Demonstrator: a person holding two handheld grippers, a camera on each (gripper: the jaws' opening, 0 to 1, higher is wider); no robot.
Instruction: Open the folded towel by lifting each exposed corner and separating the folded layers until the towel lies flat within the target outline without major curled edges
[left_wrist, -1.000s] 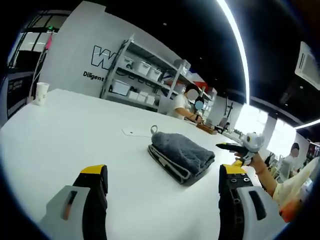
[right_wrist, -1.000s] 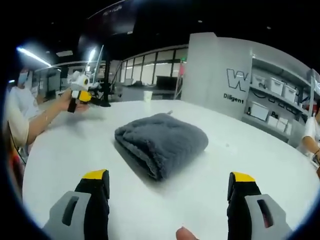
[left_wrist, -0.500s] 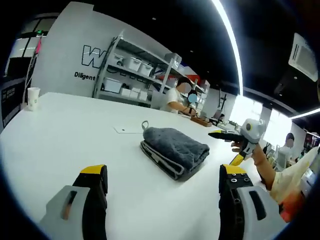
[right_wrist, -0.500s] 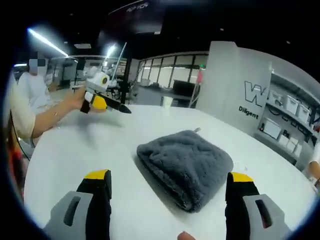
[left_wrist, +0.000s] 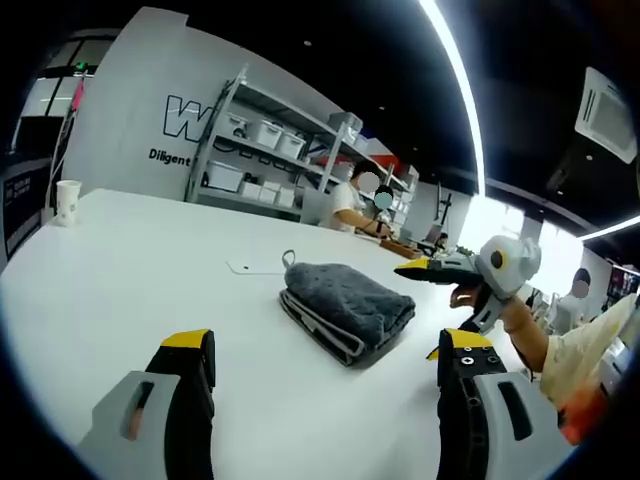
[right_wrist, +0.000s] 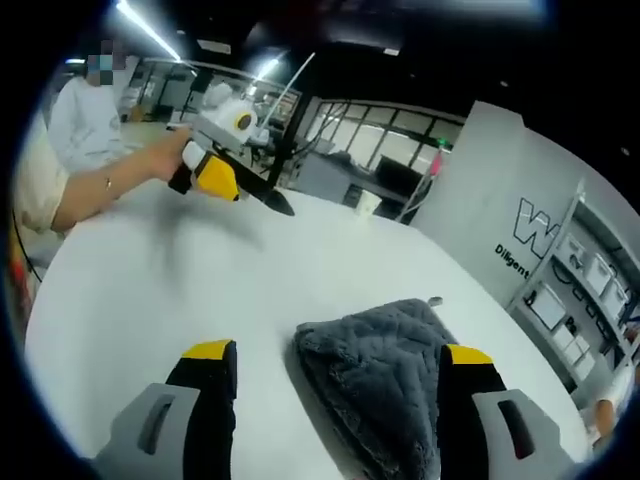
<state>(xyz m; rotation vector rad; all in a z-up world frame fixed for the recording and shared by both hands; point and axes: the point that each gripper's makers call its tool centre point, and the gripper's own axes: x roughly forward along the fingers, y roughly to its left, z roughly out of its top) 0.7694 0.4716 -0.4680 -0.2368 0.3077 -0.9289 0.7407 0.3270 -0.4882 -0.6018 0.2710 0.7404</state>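
Two grippers are held with jaws spread wide, nothing gripped. On the white table (left_wrist: 120, 270) the folded grey towel (left_wrist: 345, 305) lies untouched. Seen from the right gripper (right_wrist: 335, 385), the towel (right_wrist: 385, 385) sits just ahead between its jaws; the left gripper (left_wrist: 325, 375) is held farther off, so the right is judged nearer for the first corner lift.

The folded towel (left_wrist: 347, 309) lies on the tabletop (left_wrist: 130, 270) ahead of the left gripper (left_wrist: 325, 385), with a cup (left_wrist: 66, 201) far left, shelving (left_wrist: 270, 160) behind, and what seems a paper slip (left_wrist: 252, 268) just beyond it.
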